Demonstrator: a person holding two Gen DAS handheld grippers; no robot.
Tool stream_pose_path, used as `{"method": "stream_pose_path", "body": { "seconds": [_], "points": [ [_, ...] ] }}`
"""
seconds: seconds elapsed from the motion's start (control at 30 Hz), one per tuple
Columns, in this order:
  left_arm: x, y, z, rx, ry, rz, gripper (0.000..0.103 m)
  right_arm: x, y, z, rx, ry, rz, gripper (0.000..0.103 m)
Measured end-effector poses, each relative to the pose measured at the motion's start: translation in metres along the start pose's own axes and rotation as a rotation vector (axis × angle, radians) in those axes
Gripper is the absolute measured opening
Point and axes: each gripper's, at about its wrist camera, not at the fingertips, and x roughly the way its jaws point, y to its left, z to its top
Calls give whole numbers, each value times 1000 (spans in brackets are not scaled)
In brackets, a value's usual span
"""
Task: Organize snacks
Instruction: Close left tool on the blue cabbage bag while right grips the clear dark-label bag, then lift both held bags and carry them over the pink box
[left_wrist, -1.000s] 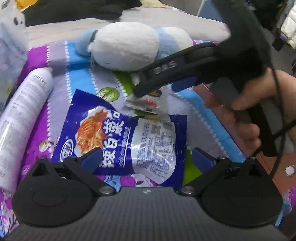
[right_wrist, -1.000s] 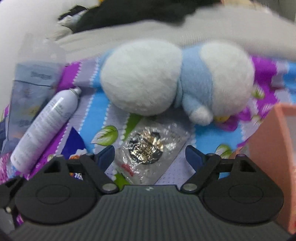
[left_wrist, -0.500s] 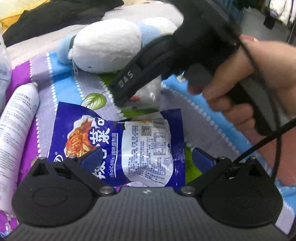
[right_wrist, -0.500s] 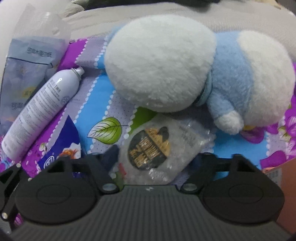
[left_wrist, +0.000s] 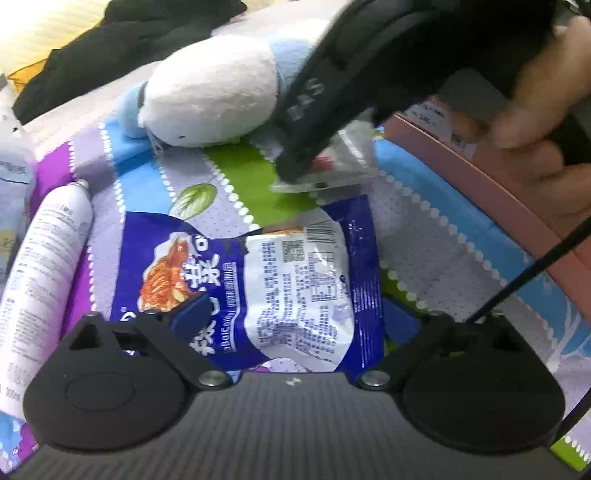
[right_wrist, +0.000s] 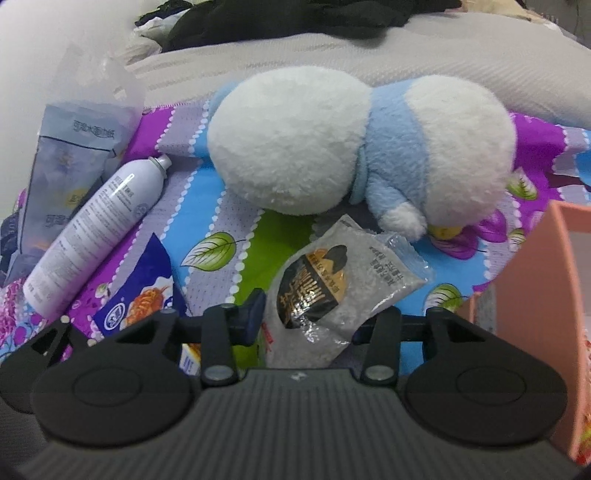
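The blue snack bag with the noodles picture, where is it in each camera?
Left wrist view: the blue snack bag lies in the middle, low down, between the open left gripper fingers.
Right wrist view: only the bag's corner shows, lower left, beside the right gripper.
Shared landmark: the white spray can lies just left of the bag in both.

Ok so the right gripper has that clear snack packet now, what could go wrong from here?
The right gripper pinches the crinkly clear snack packet with the black label only at its near end, so it could slip out when lifted. The white and blue plush toy sits right behind and might get nudged. The left gripper stands open around the blue noodle snack bag close beside, so the two could collide.
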Motion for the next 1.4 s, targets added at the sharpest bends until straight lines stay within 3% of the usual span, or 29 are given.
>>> {"method": "stream_pose_path", "body": {
  "seconds": [0.07,0.27,0.43,0.6,1.1,1.4],
  "points": [
    [-3,1,-1,-15,-5,7,89,-7,-1,-2,12,-6,-3,46],
    [-17,-13,-6,-9,-28,34,60,-28,13,-16,-37,-38,-32,46],
    [-27,-9,-11,-61,-30,44,37,-47,17,-24,-29,-58,-31,46],
    [-40,2,-15,-148,-13,4,33,-69,21,-35,-6,-68,-53,46],
    [-113,1,-43,-303,-13,11,21,-130,36,-92,19,-86,-34,46],
    [-171,-4,-67,-446,-58,4,18,-174,51,-134,20,-102,-1,46]
  ]
}}
